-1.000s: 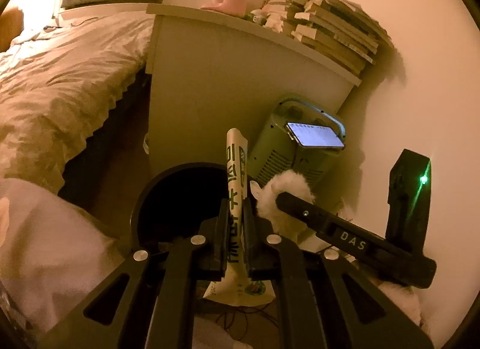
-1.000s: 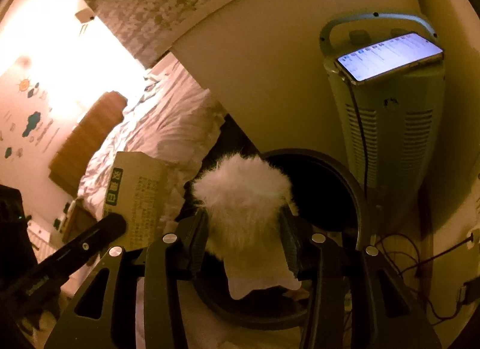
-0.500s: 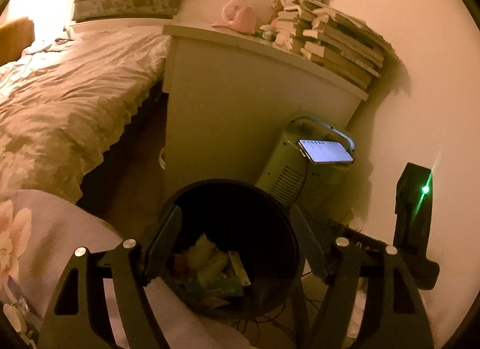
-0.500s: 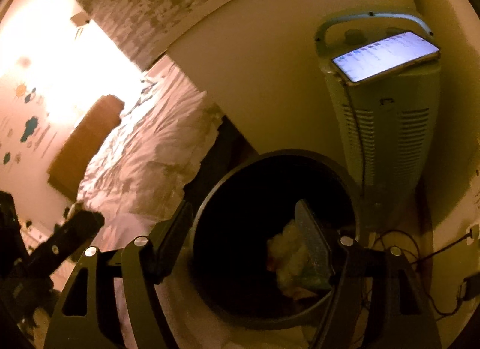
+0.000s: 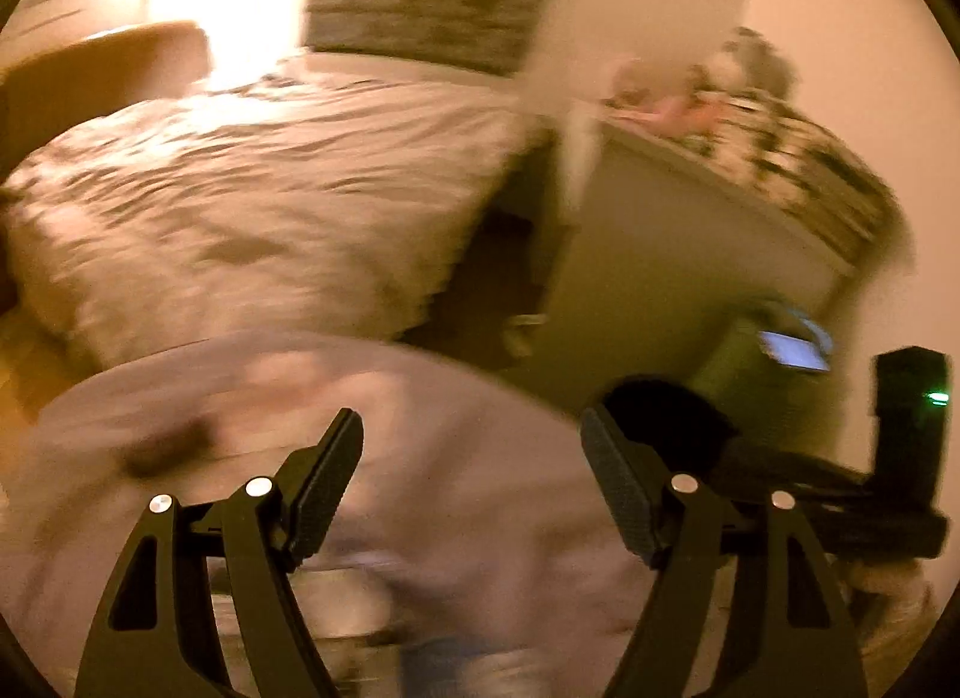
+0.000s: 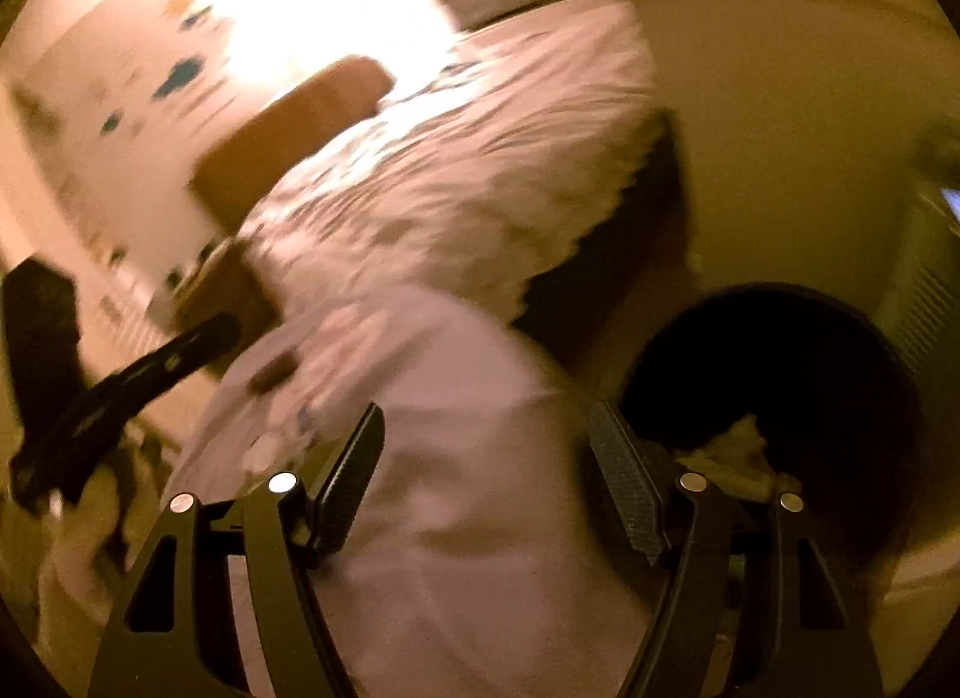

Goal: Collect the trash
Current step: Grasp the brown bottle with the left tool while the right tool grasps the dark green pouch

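Beside the bed (image 5: 258,200), my left fingers (image 5: 471,491) and right fingers (image 6: 486,479) have both just opened wide and hold nothing. The trash (image 6: 735,455) lies in the black bin (image 6: 774,374). I should look slowly for more trash.

Motion blur smeared both views. The black bin (image 6: 774,398) was half hidden behind the right gripper's finger (image 6: 627,488); pale scraps (image 6: 735,452) inside it were unreadable. Beside the bin, the phone (image 6: 951,200) was cut by the picture's edge
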